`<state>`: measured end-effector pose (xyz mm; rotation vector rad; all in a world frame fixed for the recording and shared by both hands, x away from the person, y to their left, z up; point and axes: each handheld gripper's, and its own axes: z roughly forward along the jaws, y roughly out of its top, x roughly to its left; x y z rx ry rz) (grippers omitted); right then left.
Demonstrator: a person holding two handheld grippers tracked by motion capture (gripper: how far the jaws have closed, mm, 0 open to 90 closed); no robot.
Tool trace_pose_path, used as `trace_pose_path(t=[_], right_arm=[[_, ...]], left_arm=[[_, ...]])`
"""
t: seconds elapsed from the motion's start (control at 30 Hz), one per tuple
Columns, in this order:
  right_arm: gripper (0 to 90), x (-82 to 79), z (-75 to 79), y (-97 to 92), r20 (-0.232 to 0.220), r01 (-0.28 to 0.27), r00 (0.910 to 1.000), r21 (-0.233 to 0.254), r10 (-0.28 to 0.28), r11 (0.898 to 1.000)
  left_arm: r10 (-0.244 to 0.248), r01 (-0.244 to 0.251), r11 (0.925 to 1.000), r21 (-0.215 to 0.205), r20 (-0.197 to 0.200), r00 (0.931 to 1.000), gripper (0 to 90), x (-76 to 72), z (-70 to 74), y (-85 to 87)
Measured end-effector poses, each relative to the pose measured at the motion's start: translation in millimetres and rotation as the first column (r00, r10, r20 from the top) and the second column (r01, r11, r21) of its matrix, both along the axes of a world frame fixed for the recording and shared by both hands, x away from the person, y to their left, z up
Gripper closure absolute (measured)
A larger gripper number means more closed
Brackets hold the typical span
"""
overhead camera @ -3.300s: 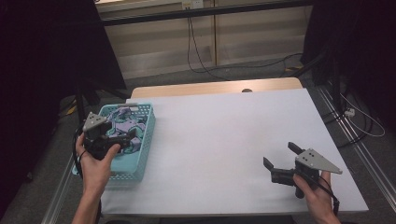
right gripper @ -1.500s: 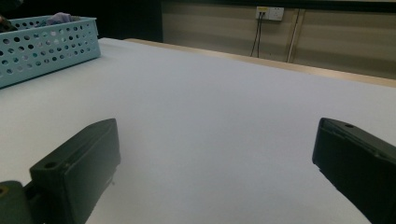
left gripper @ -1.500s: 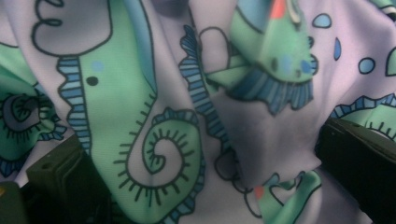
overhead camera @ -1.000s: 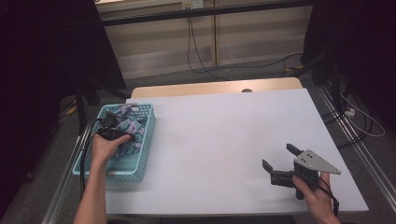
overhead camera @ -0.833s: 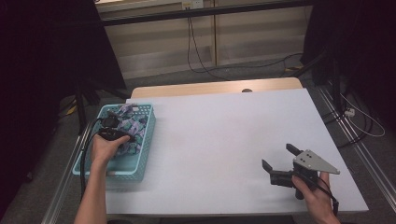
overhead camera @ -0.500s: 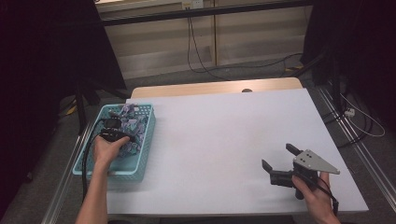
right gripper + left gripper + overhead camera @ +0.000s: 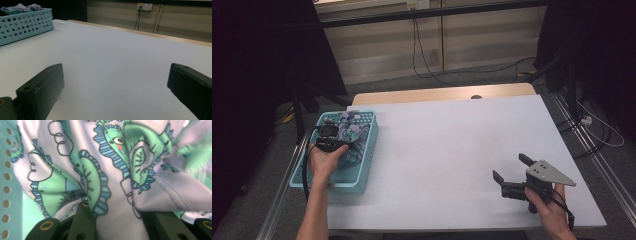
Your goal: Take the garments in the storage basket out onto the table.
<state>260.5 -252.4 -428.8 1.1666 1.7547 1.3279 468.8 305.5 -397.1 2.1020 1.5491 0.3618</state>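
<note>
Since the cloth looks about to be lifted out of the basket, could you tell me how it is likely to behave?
The printed cloth lies in soft folds, so it will probably droop and trail from the left gripper, whose jaws pinch one fold. It looks thin, so likely light. A trailing edge might catch on the basket rim.

tbl (image 7: pixel 452 145) mid open | basket (image 7: pixel 362 165) walls block L edge
</note>
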Motion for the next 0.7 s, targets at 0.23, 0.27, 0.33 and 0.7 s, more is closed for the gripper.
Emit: trace_pose_path(t=[0.23, 0.27, 0.33, 0.7], right_arm=[[0.5, 0.8, 0.0, 1.3, 0.000, -0.006, 1.0000, -0.005, 0.006, 1.000], [0.5, 0.8, 0.0, 1.6, 0.000, -0.008, 1.0000, -0.005, 0.008, 1.000], [0.5, 1.1, -0.1, 1.9, -0.001, -0.009, 1.0000, -0.003, 0.009, 1.000], [0.5, 2.8, 0.0, 3.0, -0.001, -0.017, 0.9999, 0.000, 0.017, 1.000]], left_arm=[[0.002, -0.001, 0.9997, -0.025, 0.070, 0.9976, 71.2, -9.6, 11.0, 6.2], [0.018, -0.014, 0.9993, -0.035, 0.093, 0.9955, 71.2, -10.9, 12.5, 4.8], [0.016, -0.013, 0.9996, -0.024, 0.115, 0.9933, 71.2, -13.3, 17.3, 4.9], [0.050, -0.037, 0.9978, -0.054, 0.265, 0.9630, 71.2, -30.9, 42.5, 8.7]])
